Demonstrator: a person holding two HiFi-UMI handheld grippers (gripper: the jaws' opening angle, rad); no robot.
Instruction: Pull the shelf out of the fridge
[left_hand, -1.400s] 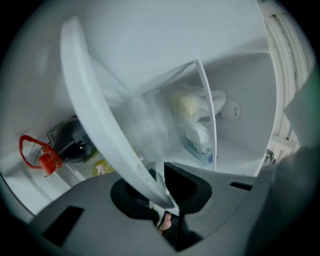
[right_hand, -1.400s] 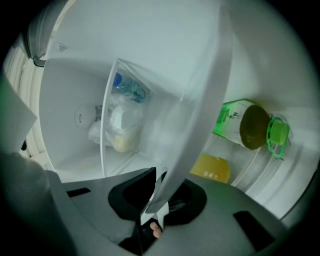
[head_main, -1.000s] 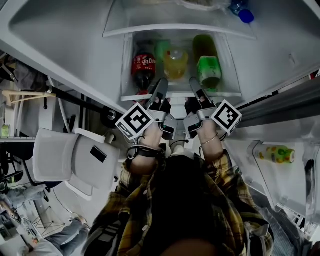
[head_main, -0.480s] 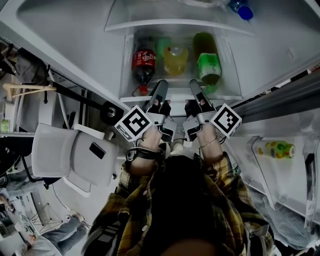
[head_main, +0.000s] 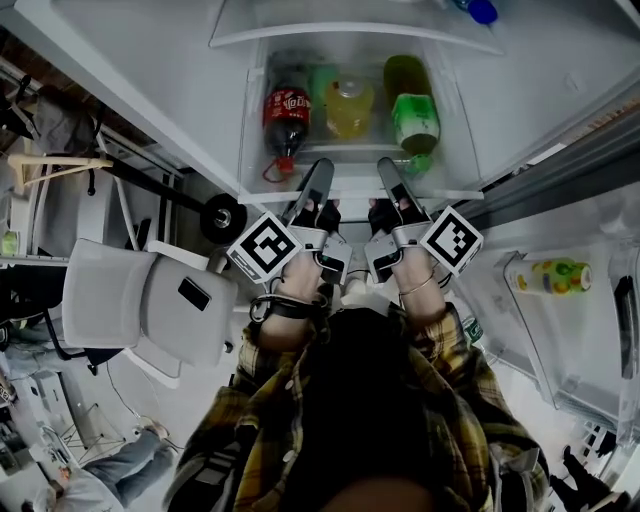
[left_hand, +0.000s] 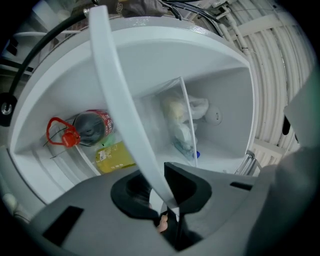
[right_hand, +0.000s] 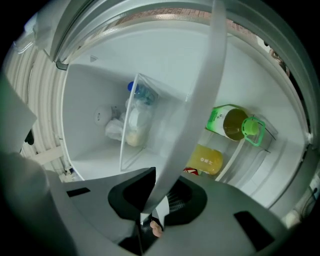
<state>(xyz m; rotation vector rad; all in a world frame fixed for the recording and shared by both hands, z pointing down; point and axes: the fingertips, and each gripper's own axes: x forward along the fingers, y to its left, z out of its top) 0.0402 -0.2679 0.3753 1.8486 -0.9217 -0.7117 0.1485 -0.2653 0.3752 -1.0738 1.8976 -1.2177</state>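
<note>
White-edged shelf sits low in the fridge, with bottles apparently lying on it. Left gripper and right gripper each clamp its front edge. An even, level pull should keep the bottles from rolling.

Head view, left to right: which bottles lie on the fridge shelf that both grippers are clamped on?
On the shelf: red-labelled cola bottle → yellow bottle → green bottle.
</note>
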